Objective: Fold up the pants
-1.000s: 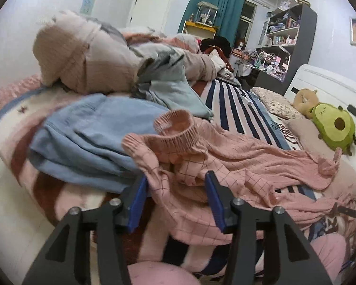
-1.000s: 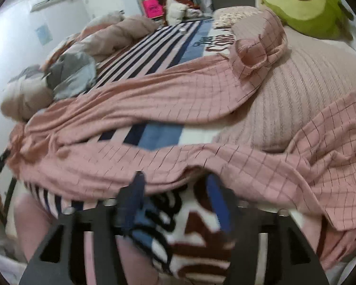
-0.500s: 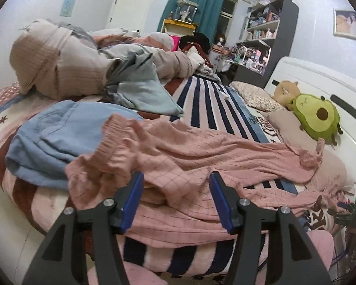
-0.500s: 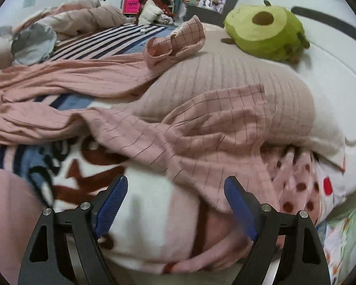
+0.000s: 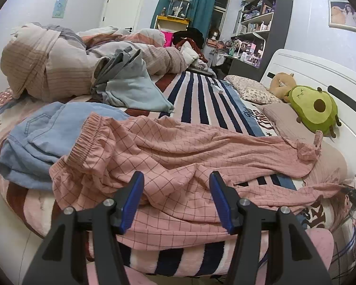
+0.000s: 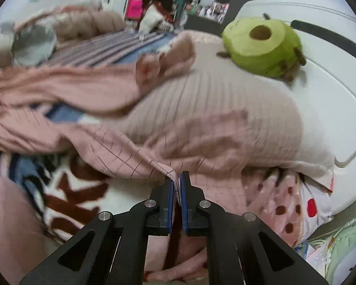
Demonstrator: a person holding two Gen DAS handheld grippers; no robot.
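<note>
The right gripper (image 6: pixel 176 185) has just clamped onto a pants (image 6: pixel 121 149) fold at lower centre; the left gripper (image 5: pixel 175 199) stands apart over the fabric.

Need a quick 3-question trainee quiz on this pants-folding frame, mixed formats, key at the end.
1. True or false: the right gripper is shut on the pink checked fabric pants.
2. What lies beneath the pants' elastic waistband? A) folded blue denim garment B) green avocado plush toy C) floral pillow
3. Fill in: the left gripper has its jaws ____ over the pants.

Key: 1 true; 2 A; 3 open.
</note>
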